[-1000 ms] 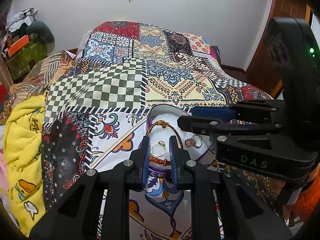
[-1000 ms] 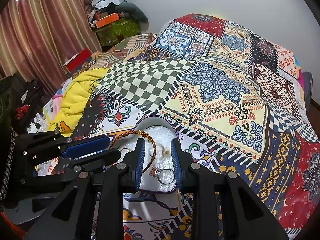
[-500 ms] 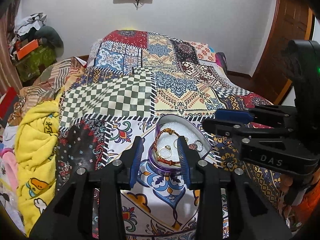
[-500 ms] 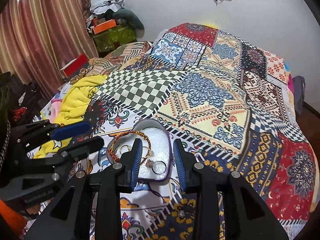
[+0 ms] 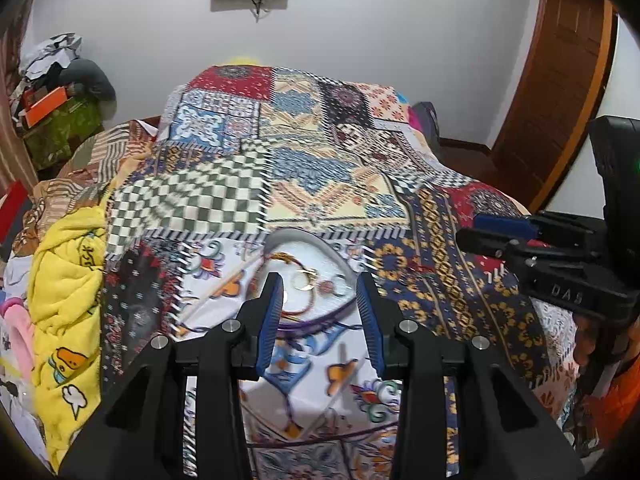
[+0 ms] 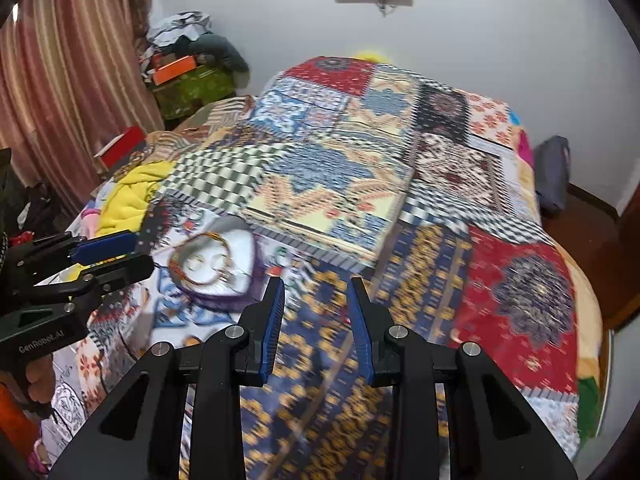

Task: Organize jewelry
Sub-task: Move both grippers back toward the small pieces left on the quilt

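A heart-shaped jewelry box with a purple wall and white lining rests on the patchwork bedspread. Inside lie a red-gold beaded bracelet and small rings, blurred by motion. My left gripper hovers open above the box's near side, nothing between its fingers. In the right wrist view the box with the bracelet lies left of my right gripper, which is open and empty over the blue-gold patch. The left gripper shows at the left edge, the right gripper at the right edge.
A yellow blanket is bunched on the bed's left side. Piled boxes and clothes stand in the far left corner by a curtain. A wooden door is at the right. The bed edge drops off at the right.
Both grippers have drawn back and up from the box and their jaws stand wider. The right gripper has shifted right, so the box now lies to its left.
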The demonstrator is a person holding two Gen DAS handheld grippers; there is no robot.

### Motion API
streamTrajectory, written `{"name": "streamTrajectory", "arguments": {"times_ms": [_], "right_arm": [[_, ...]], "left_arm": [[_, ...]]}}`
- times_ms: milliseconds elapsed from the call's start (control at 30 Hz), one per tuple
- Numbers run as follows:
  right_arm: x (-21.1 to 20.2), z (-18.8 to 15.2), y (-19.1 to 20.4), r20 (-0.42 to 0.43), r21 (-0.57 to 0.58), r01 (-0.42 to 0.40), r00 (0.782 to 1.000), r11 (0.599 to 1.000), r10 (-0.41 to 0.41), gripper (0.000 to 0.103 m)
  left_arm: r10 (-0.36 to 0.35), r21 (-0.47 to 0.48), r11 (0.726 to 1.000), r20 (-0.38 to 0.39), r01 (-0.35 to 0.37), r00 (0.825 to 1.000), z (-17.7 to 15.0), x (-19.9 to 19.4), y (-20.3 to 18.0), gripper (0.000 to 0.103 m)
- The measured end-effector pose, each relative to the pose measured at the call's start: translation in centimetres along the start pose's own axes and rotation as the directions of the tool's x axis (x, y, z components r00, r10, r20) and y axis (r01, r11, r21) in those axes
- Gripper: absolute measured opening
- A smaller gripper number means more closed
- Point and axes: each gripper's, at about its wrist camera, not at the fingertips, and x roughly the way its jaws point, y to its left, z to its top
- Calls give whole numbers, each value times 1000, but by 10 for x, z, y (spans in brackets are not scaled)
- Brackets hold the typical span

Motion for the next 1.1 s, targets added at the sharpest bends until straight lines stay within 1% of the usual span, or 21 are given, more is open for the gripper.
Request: {"name": "streamTrajectory", "arguments": {"times_ms": [200, 367, 600, 667, 700, 733, 867, 967, 1000, 1033, 1100], "right_arm": [[-12, -17, -27, -8, 38, 26, 1000, 999, -26, 29], [-13, -33, -42, -29, 60, 32, 999, 998, -30, 29], [-1, -49, -60, -73, 105, 15, 997, 994, -8, 29], [1, -54, -62, -81, 112, 12, 997, 994, -3, 29], [3, -55, -62, -87, 115, 10, 996, 993, 0, 29], [4, -56, -63, -89, 117, 8, 996, 993, 2, 29], [7, -59, -64, -97, 117, 6, 995, 993, 5, 29], [8, -61, -64, -101, 118, -1, 995, 993, 13, 29], [8, -61, -63, -101, 117, -2, 995, 993, 14, 29], [9, -60, -63, -102, 117, -4, 995, 993, 16, 29], [10, -60, -61, -102, 112, -9, 995, 994, 21, 29]], "left_arm": [[-46, 9, 999, -68, 47, 997, -7, 19, -26, 37], [-77, 10, 997, -126, 79, 989, -16, 40, -43, 37], [-88, 27, 995, -201, 96, 976, -30, 71, -58, 37], [-86, 31, 995, -214, 95, 973, -32, 79, -61, 33], [-87, 34, 995, -224, 97, 971, -33, 84, -62, 28], [-89, 35, 994, -235, 100, 968, -34, 89, -64, 25], [-96, 29, 994, -254, 107, 962, -37, 102, -67, 21], [-93, 47, 993, -238, 107, 967, -39, 104, -71, 19], [-83, 55, 994, -233, 99, 969, -39, 105, -73, 12], [-77, 65, 993, -231, 94, 970, -39, 106, -74, 8], [-73, 76, 993, -221, 92, 972, -40, 107, -75, 8]]}}
